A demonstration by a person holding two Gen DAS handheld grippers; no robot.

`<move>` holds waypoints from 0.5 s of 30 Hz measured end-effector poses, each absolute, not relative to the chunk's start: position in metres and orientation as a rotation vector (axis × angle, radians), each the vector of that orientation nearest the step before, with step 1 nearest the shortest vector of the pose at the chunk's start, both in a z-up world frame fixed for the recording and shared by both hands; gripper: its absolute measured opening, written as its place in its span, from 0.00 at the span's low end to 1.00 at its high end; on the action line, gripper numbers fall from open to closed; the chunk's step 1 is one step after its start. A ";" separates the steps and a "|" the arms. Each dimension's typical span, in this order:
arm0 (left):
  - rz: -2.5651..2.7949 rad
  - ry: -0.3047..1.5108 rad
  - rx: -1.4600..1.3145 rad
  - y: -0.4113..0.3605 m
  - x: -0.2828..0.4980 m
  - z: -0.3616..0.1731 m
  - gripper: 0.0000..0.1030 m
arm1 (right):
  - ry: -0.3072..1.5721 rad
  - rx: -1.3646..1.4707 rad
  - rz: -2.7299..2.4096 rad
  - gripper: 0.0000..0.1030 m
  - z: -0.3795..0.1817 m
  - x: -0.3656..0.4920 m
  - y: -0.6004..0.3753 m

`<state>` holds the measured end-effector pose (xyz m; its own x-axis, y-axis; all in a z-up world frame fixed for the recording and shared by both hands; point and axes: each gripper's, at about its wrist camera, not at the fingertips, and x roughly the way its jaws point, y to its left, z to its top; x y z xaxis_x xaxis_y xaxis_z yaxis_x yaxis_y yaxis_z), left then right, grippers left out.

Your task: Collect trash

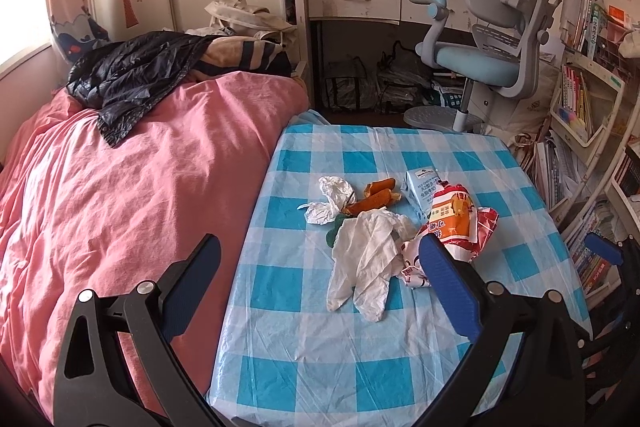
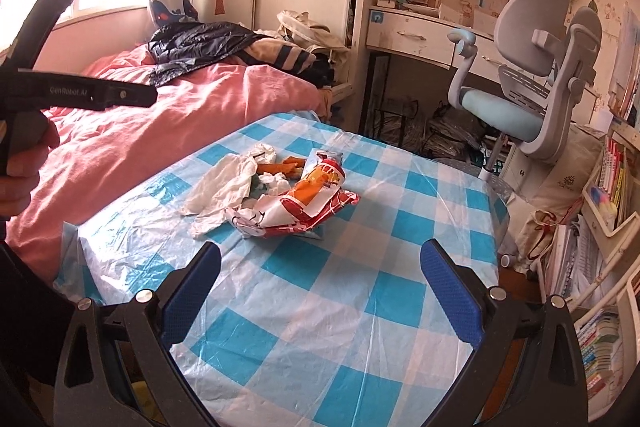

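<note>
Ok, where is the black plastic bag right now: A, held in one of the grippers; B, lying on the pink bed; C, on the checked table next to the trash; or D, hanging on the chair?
B: the black plastic bag lies crumpled on the pink bed, apart from the trash pile on the checked table, and both the left gripper and right gripper are open and empty.

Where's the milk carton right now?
Left wrist view: the milk carton lies on the checked tablecloth, right of the orange peels, partly under the red-orange snack bag.
</note>
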<state>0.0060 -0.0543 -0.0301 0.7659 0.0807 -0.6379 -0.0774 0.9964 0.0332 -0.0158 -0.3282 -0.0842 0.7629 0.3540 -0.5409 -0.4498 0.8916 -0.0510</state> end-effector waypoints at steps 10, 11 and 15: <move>0.076 0.664 -0.009 -0.054 0.002 -0.026 0.93 | 0.538 0.031 0.489 0.93 -0.074 -0.011 -0.353; 0.075 0.661 -0.014 -0.054 0.002 -0.026 0.93 | 0.592 0.042 0.472 0.93 -0.080 -0.005 -0.352; 0.081 0.655 -0.031 -0.050 0.001 -0.023 0.93 | 0.618 0.042 0.437 0.93 -0.081 -0.003 -0.351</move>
<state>0.0005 -0.0504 -0.0234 0.7900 0.0650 -0.6097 -0.0848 0.9964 -0.0036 -0.0030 -0.3512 -0.0809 0.7272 0.4089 -0.5514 -0.3840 0.9081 0.1670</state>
